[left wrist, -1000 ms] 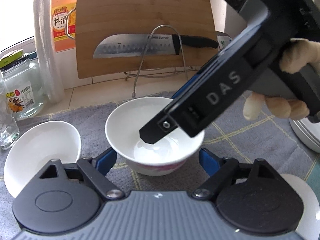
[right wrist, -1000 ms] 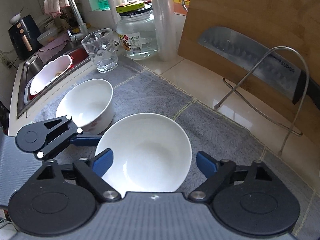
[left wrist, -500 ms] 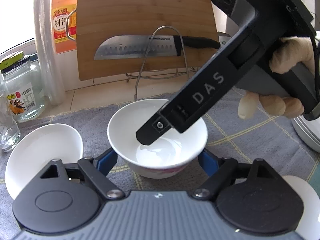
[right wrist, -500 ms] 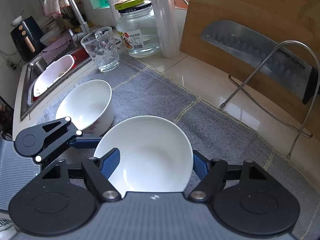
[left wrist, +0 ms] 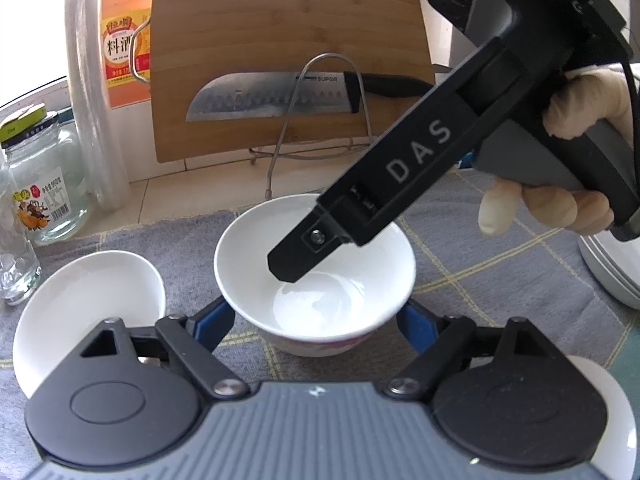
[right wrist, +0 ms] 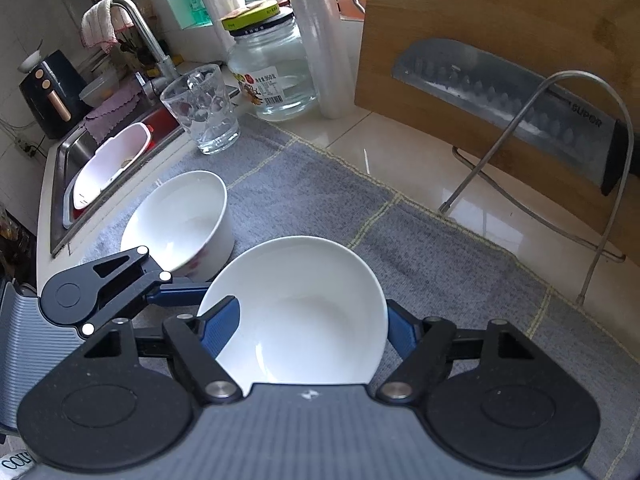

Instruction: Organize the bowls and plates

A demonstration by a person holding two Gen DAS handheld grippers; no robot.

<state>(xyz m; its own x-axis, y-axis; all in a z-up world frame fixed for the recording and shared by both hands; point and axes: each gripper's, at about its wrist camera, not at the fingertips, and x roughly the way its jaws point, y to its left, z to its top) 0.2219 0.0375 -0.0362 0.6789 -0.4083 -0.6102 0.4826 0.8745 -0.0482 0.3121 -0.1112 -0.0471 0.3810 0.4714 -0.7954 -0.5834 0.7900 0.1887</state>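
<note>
On the grey cloth spread over the bench, the left claw grips a deep white bowl with a pink pattern, its blue fingers pressed against the bowl's sides. The right claw clasps a shallow white bowl the same way, one blue pad over the near left rim and the other at the right rim. The two bowls sit side by side near the front edge of the bench, the patterned one toward the sink. A gloved hand holds the right tool's handle. At the back edge a bamboo cutting board and a knife lean in a wire rack, with a glass jar and a tumbler toward the sink.
</note>
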